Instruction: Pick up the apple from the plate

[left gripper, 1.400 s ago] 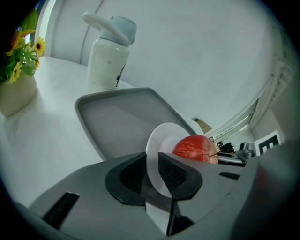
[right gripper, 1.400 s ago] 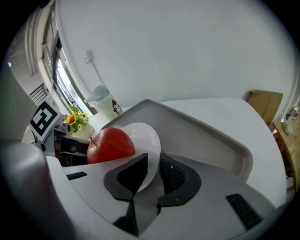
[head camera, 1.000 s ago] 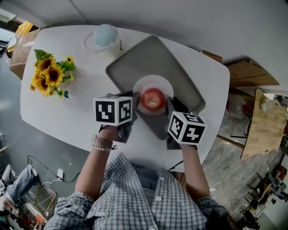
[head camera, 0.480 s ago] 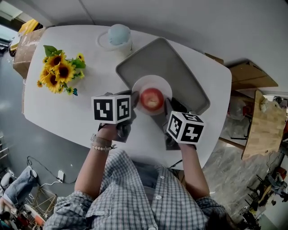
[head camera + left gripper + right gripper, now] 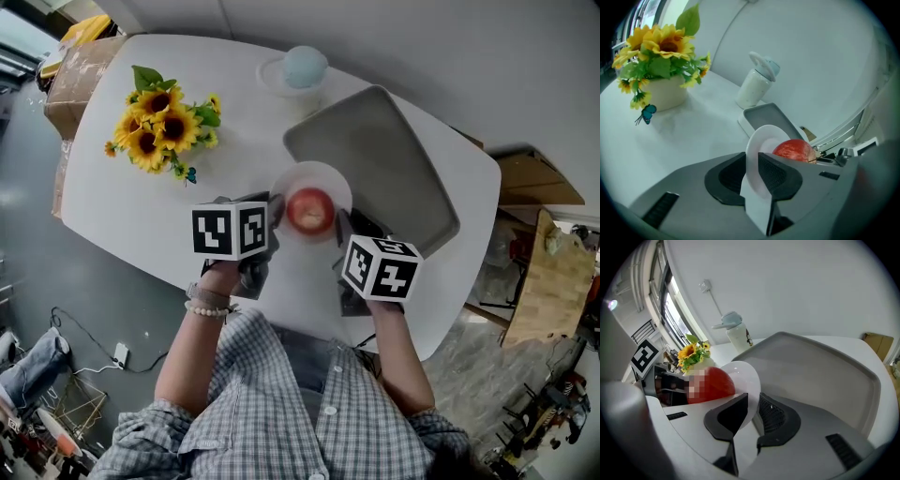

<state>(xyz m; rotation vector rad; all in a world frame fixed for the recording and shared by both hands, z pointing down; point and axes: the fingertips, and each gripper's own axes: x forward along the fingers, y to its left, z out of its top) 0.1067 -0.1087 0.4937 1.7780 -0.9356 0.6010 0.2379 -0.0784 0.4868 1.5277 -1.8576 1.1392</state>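
A red apple [image 5: 310, 210] sits on a small white plate [image 5: 319, 178]. The plate is held between both grippers, over the white table just left of the grey tray [image 5: 375, 159]. My left gripper [image 5: 274, 221] is shut on the plate's left rim; the rim [image 5: 761, 145] runs between its jaws, with the apple [image 5: 794, 150] just beyond. My right gripper [image 5: 345, 231] is shut on the right rim, and the plate [image 5: 743, 376] with the apple [image 5: 710, 383] shows past its jaws. My left gripper [image 5: 752, 168] and right gripper [image 5: 752, 411] touch only the plate, not the apple.
A pot of sunflowers [image 5: 159, 127] stands at the table's left. A white bottle with a pale blue lid [image 5: 305, 67] stands at the far edge, near the tray's corner. The table's [image 5: 141, 216] near edge lies just below the grippers. Cardboard boxes sit on the floor to the right.
The plate with the apple has moved left off the tray's near corner, carried by both grippers, and now hangs over the bare table beside the tray.
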